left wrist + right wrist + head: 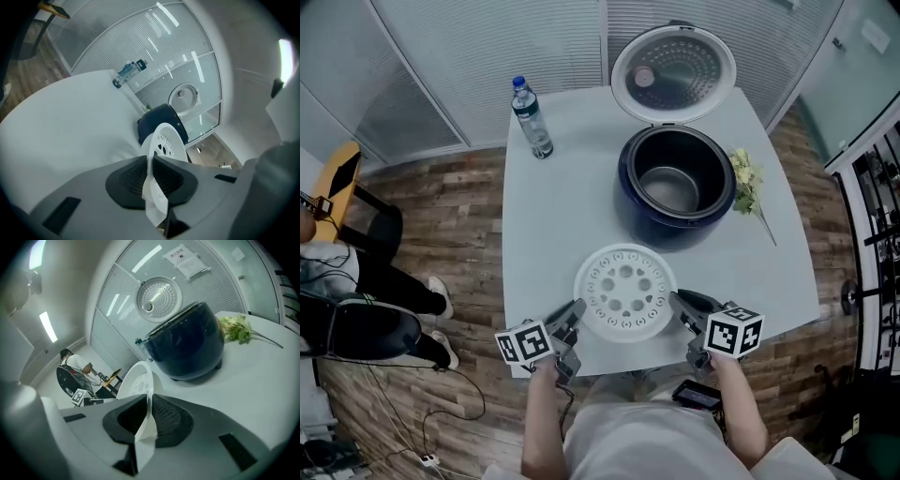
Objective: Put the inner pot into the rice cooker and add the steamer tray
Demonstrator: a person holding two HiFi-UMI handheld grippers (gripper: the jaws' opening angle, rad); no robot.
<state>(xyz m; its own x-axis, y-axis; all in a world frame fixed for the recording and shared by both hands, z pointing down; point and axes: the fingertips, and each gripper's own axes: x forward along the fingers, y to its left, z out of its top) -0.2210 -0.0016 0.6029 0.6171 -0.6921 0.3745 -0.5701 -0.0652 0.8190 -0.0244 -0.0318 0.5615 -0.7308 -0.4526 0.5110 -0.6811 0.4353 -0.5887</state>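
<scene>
left tongs [577,309]: pinching steamer tray [625,292] rim | right tongs [679,300]: pinching opposite rim | tray just beside rice cooker [661,230] | inner pot [670,187] inside cooker

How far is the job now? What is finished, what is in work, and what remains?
Done: the inner pot sits inside the rice cooker, whose lid stands open. In hand: the left gripper and the right gripper are each shut on an opposite edge of the steamer tray. Left: set the tray into the pot.
</scene>
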